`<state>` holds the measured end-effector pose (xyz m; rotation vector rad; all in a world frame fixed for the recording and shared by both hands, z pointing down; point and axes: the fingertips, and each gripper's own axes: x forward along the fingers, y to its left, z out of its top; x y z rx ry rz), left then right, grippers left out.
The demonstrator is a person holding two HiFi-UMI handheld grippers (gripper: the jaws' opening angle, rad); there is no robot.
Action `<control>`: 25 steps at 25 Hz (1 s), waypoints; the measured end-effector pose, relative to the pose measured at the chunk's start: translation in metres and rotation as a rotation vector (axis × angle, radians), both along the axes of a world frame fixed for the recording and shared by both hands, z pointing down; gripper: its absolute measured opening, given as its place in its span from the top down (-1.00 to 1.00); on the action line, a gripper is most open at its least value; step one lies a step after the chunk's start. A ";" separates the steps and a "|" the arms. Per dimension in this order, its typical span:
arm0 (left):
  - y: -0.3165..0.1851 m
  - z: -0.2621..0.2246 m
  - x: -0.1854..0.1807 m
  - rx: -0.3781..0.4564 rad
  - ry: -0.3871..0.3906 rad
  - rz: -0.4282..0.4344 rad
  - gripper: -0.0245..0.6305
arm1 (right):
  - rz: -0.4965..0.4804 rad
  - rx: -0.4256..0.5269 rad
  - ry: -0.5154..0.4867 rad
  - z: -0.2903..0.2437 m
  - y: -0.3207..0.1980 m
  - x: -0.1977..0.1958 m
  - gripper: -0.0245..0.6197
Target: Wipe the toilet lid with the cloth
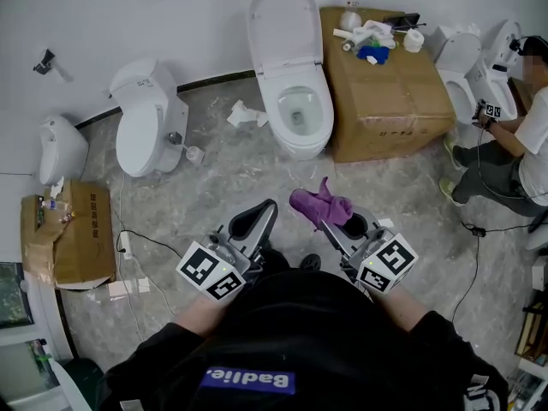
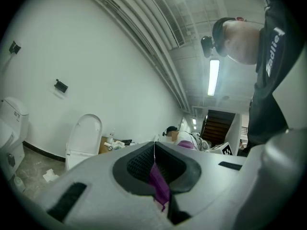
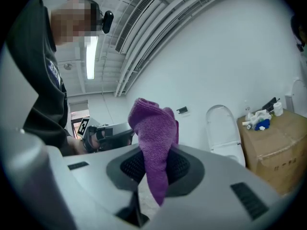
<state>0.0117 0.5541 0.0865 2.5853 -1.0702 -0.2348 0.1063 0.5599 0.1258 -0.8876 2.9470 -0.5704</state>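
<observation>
Short of the toilet (image 1: 295, 114) with its lid (image 1: 282, 24) raised, the right gripper (image 1: 330, 223) has its fingers grasping the purple cloth (image 1: 317, 204). Left gripper (image 1: 264, 208) fingers are clenched, with a purple sliver (image 2: 159, 186) in their seam.

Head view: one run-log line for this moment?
stage: pre-wipe | right gripper: shut on cloth | left gripper: shut on purple scrap | toilet lid: raised, not yet reached

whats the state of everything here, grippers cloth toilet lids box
right gripper, shut on purple cloth
purple cloth, bunched, sticking up from the jaws
left gripper, shut on thin purple strip
middle toilet lid, raised
left toilet lid, closed
cardboard box, closed, clutter on top
</observation>
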 end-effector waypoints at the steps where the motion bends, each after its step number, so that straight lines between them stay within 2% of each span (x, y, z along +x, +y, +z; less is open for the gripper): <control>1: -0.003 0.001 -0.001 0.000 0.000 -0.001 0.86 | -0.001 -0.001 0.002 0.001 -0.004 0.000 0.69; 9: -0.071 0.011 -0.015 0.026 0.012 0.015 0.86 | 0.012 -0.007 0.024 0.015 -0.068 -0.016 0.69; 17: -0.189 0.016 -0.047 0.045 0.002 0.086 0.86 | 0.065 -0.026 0.056 0.016 -0.177 -0.056 0.69; 21: -0.253 0.022 -0.072 0.024 0.014 0.121 0.86 | 0.107 -0.069 0.048 0.017 -0.237 -0.083 0.69; 25: -0.302 0.026 -0.090 0.009 0.015 0.159 0.87 | 0.133 -0.064 0.033 0.012 -0.283 -0.103 0.69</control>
